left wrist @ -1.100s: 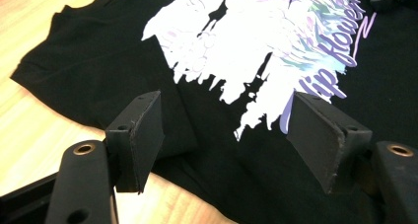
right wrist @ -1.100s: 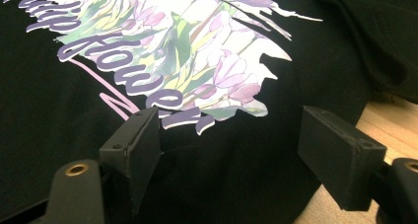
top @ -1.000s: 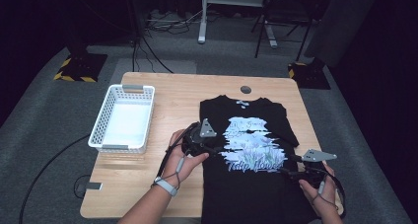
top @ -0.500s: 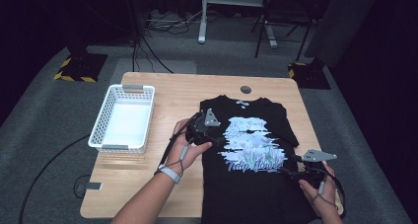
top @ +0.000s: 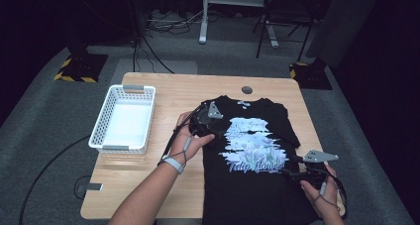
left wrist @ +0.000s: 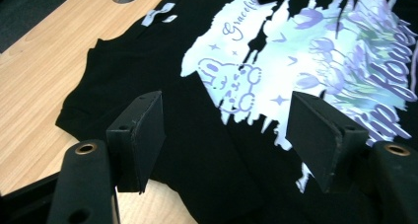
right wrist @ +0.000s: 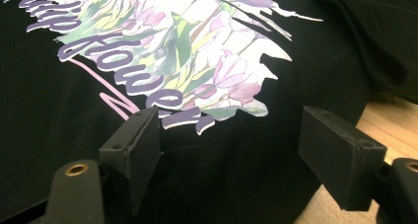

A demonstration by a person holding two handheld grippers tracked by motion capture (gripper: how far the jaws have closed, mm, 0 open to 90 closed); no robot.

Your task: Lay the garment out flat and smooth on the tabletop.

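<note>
moved: left gripper (top: 218,128) up along shirt's left edge toward its sleeve | black printed cotton T-shirt (top: 257,185) flat on wooden table (top: 173,93), right of white basket (top: 124,123) | both grippers' jaws apart, empty; right gripper (top: 292,173) at shirt's right edge | risk: pinching one layer only, bunching the print

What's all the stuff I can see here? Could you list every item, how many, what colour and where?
T-shirt: one, black with a pale tulip print, flat on the table's right half.
Basket: one, white, on the table's left.
Table: one, light wood, with a round hole near its far edge.
Chair: one, dark, on the floor behind.
Left gripper: one, black, open over the shirt's left shoulder.
Right gripper: one, black, open at the shirt's right edge.
</note>
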